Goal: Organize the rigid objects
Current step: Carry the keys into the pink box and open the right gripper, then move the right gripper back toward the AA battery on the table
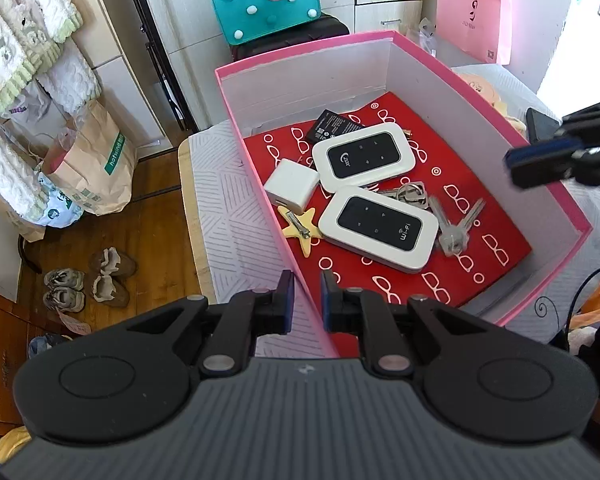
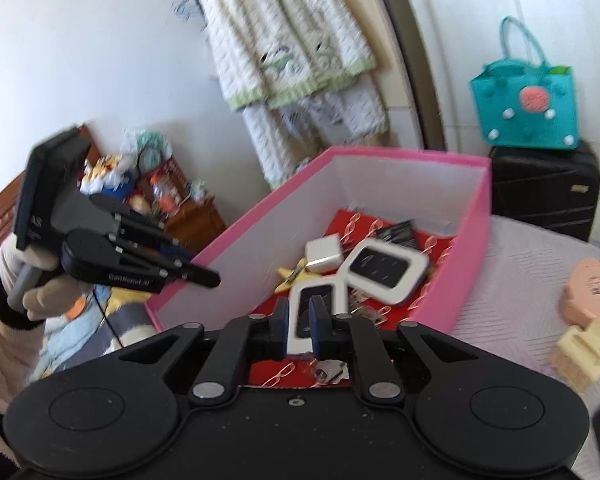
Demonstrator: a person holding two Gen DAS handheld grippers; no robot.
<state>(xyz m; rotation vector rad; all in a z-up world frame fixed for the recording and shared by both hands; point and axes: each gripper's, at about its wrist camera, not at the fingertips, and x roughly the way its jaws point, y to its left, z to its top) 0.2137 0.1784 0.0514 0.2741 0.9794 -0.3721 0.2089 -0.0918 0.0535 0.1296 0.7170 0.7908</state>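
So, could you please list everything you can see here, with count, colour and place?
box: 1, pink, on the bed
Wi-Fi routers: 2, white and black, in the box
charger cube: 1, white, left of the routers
star clip: 1, yellow, near the cube
keys: a few, silver, right of the routers
battery: 1, black, far end of the box
tote bag: 1, teal, on a suitcase
left gripper: black, narrow gap, empty
right gripper: black, narrow gap, empty

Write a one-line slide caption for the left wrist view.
Left gripper hovers empty above the pink cardboard box's near wall; inside lie two white pocket routers, a white charger cube and metal keys.
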